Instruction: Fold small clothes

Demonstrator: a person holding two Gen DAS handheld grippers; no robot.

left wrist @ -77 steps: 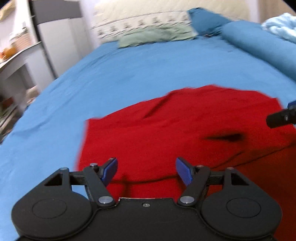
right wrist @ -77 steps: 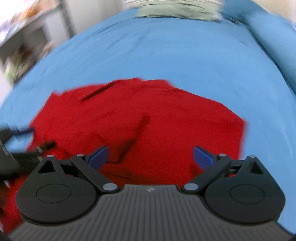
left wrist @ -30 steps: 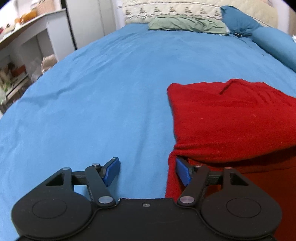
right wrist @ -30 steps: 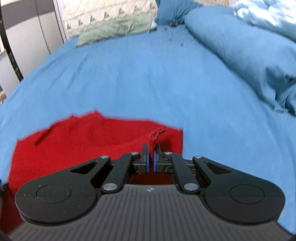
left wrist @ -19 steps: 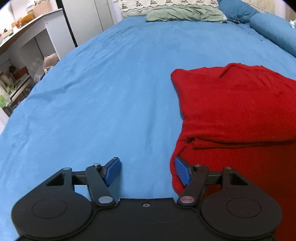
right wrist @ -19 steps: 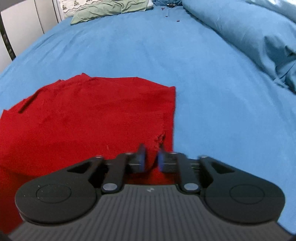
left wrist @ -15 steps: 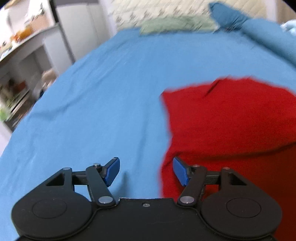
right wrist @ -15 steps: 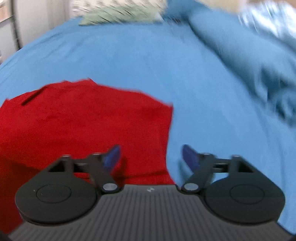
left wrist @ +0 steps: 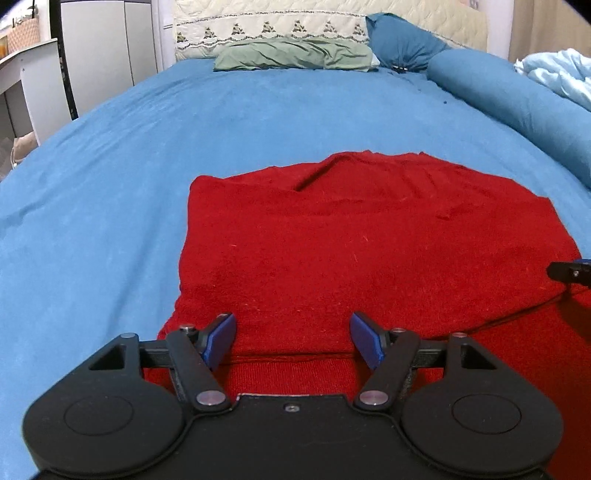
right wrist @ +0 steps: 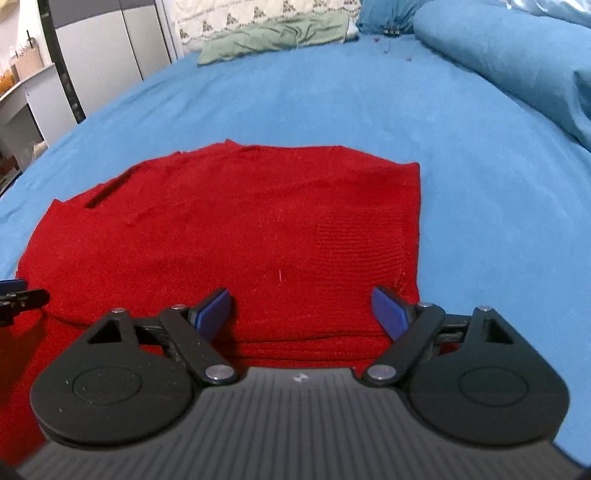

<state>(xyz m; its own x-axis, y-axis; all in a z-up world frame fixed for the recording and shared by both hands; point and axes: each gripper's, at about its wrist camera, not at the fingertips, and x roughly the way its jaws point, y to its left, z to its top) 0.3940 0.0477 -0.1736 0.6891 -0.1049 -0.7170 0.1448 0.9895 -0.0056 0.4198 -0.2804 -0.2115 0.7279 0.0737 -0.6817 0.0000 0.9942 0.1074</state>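
Note:
A red knit garment [left wrist: 369,243] lies on the blue bed sheet [left wrist: 110,184] with its near part folded over, the fold's edge running across just in front of both grippers. It also shows in the right wrist view [right wrist: 229,229]. My left gripper [left wrist: 293,338] is open and empty, over the garment's near left part. My right gripper [right wrist: 301,309] is open and empty, over its near right part by the right edge. Each gripper's tip shows at the edge of the other's view: the right one [left wrist: 570,272], the left one [right wrist: 18,295].
A green pillow [left wrist: 291,55] and a patterned cream pillow [left wrist: 269,27] lie at the head of the bed. A blue bolster [left wrist: 517,99] and a pale blue duvet [left wrist: 557,74] run along the right. A white cabinet [left wrist: 107,48] and shelves [left wrist: 18,74] stand to the left.
My right gripper was shut on the garment's right edge, then opened and let it go. My left gripper moved right from the garment's left edge to over the garment. The garment lies flatter.

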